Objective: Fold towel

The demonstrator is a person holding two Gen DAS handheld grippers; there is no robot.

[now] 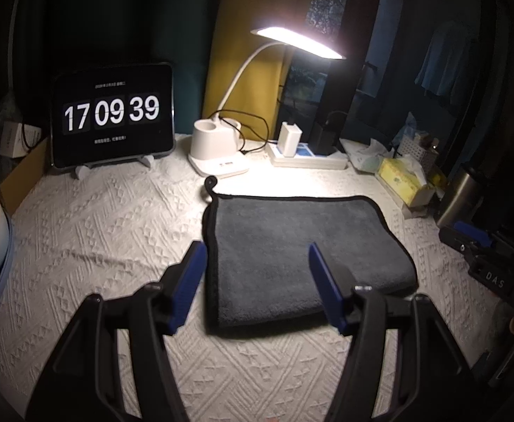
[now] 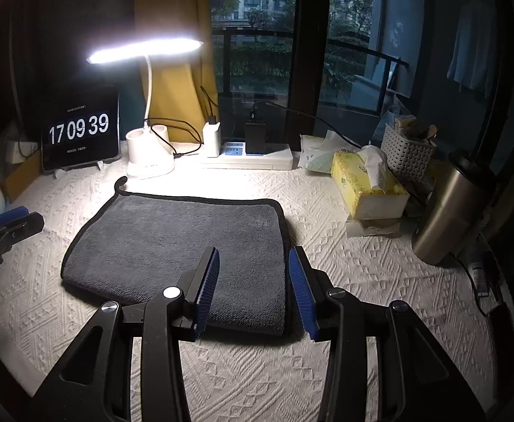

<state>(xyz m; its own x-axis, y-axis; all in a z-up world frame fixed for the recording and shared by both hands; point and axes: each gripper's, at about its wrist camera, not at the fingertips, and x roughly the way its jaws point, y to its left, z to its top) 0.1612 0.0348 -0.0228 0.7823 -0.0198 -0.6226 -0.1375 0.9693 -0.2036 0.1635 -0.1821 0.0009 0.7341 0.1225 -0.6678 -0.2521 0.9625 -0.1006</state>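
A dark grey towel [image 1: 292,246] with black edging lies folded flat on the white textured tablecloth [image 1: 98,218]; it also shows in the right wrist view [image 2: 172,242]. A small hanging loop sticks out at its far left corner. My left gripper [image 1: 257,256] is open and empty, hovering over the towel's near left edge. My right gripper [image 2: 253,263] is open and empty, hovering over the towel's near right corner. The right gripper also appears at the right edge of the left wrist view [image 1: 481,249], and the left gripper at the left edge of the right wrist view [image 2: 7,225].
A tablet clock [image 1: 112,116] stands at the back left. A lit white desk lamp [image 1: 218,147] and power strip [image 1: 306,158] sit behind the towel. A yellow tissue box [image 2: 365,186], white basket [image 2: 408,151] and steel tumbler [image 2: 446,207] stand at the right.
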